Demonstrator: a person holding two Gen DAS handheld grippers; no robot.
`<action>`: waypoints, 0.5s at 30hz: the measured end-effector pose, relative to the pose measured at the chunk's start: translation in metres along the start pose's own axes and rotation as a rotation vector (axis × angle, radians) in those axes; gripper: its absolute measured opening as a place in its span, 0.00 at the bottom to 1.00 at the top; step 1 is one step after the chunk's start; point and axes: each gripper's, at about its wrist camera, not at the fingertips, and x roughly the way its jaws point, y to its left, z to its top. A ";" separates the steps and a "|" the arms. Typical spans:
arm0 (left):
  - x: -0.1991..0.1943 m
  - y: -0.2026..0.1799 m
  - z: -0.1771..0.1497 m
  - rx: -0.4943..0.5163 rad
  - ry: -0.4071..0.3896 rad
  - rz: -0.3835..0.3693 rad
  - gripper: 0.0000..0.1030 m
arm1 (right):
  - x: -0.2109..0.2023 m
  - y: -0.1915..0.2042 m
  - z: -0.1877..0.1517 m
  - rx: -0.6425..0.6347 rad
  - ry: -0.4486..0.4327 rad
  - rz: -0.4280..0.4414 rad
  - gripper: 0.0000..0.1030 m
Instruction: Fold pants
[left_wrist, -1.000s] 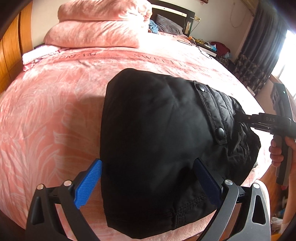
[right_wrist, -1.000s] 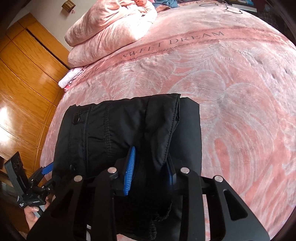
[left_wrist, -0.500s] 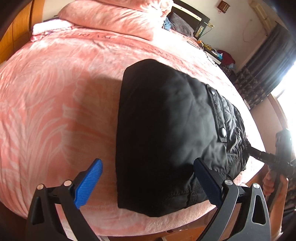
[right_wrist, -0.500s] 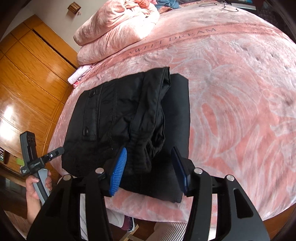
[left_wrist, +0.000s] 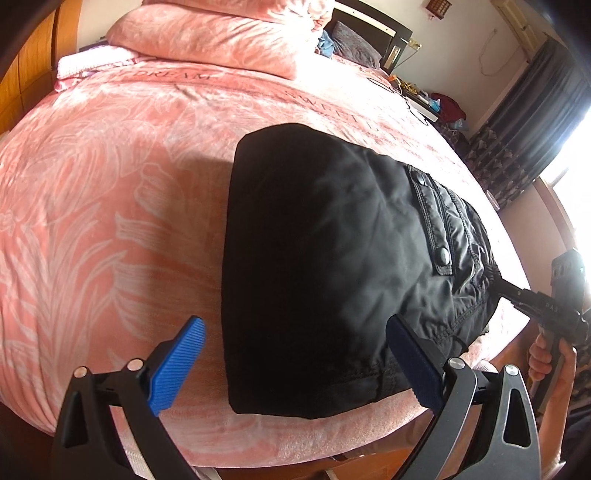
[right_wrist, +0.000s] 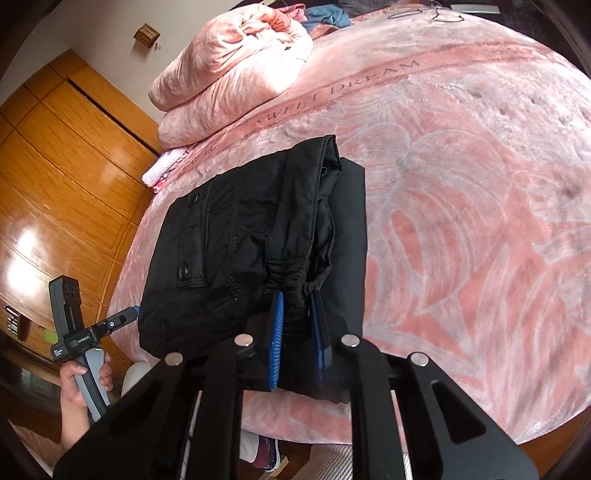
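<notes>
Pink floral bedspread (right_wrist: 461, 155) carries our folded black pants (left_wrist: 314, 266) at its near edge. Our right gripper (right_wrist: 297, 332) pinches the bunched waistband nearest us; our left gripper (left_wrist: 295, 365) hangs spread at the bundle's left corner.

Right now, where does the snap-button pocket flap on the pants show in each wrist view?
Left wrist view: pocket flap right of centre, running down the black pants.
Right wrist view: pocket flap left of centre, well left of the right claw.
Shared landmark: pink pillow stack.
</notes>
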 end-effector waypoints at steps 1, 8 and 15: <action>0.001 0.000 0.000 0.004 0.001 0.001 0.96 | 0.003 -0.001 0.000 0.000 0.008 -0.004 0.13; 0.011 -0.003 0.003 0.008 0.020 -0.012 0.96 | 0.007 -0.003 0.000 0.015 0.030 -0.013 0.16; 0.007 0.001 0.010 0.063 0.032 -0.052 0.96 | -0.023 -0.003 -0.001 0.004 -0.060 0.027 0.47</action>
